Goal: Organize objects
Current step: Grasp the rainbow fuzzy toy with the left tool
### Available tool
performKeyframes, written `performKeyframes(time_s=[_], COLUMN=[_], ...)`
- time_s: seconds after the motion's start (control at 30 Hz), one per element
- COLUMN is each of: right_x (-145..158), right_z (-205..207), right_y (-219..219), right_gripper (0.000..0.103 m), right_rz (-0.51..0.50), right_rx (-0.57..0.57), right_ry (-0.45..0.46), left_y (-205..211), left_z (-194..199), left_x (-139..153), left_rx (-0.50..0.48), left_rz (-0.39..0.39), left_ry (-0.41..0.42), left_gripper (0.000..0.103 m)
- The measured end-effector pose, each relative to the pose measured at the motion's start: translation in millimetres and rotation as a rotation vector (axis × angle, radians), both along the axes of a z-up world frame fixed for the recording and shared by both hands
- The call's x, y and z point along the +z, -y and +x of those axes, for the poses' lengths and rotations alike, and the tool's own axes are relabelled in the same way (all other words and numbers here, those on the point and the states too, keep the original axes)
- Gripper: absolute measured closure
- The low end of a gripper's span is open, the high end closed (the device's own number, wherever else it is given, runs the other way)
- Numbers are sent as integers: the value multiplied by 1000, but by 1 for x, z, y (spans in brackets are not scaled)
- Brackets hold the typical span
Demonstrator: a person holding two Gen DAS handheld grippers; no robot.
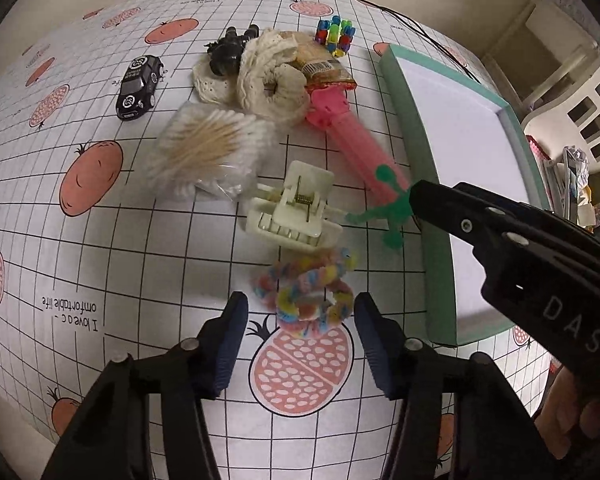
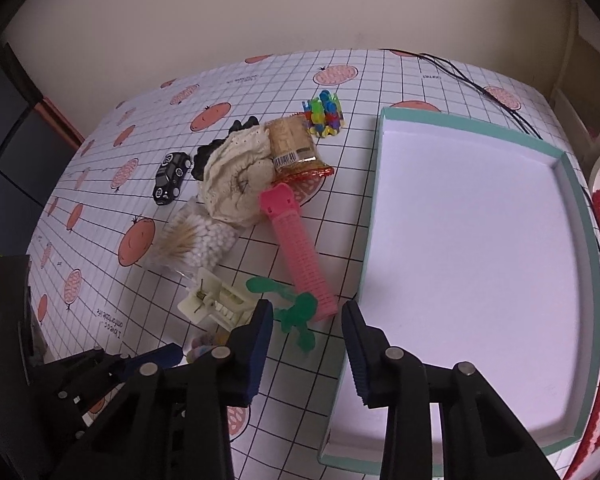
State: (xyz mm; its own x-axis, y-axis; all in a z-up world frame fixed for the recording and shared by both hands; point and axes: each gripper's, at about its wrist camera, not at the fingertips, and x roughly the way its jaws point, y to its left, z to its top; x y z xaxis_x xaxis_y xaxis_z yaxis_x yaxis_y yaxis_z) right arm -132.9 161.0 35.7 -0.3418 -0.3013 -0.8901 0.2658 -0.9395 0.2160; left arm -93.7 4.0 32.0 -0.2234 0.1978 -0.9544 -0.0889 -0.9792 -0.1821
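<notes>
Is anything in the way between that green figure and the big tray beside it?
Nothing visible blocks it. The green figure lies partly on the pink stick, close to the tray rim, with bare tablecloth between them. The tray looks empty.

Bare cloth (image 1: 100,272) lies left of the clutter; the tray (image 2: 476,248) is empty.
</notes>
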Motion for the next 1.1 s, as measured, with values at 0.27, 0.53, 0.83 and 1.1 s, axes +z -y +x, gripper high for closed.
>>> performKeyframes(time_s=[0.27, 0.53, 0.83, 1.1], right_x=[-4, -7, -3, 8], right_z=[-2, -5, -4, -3], right_y=[2, 0, 0, -6], right_gripper=[74, 88, 89, 89], right_rz=[-12, -26, -40, -85], right_rx=[-3, -6, -7, -22], right_ry=[13, 24, 14, -19], left_y=[-2, -1, 1, 6], left_z=[2, 4, 4, 5], left_x=[-2, -4, -4, 0], left_rx=[-11, -20, -24, -26], left_rz=[6, 12, 17, 10], left_ry=[11, 20, 23, 8], left_gripper=[55, 63, 67, 71])
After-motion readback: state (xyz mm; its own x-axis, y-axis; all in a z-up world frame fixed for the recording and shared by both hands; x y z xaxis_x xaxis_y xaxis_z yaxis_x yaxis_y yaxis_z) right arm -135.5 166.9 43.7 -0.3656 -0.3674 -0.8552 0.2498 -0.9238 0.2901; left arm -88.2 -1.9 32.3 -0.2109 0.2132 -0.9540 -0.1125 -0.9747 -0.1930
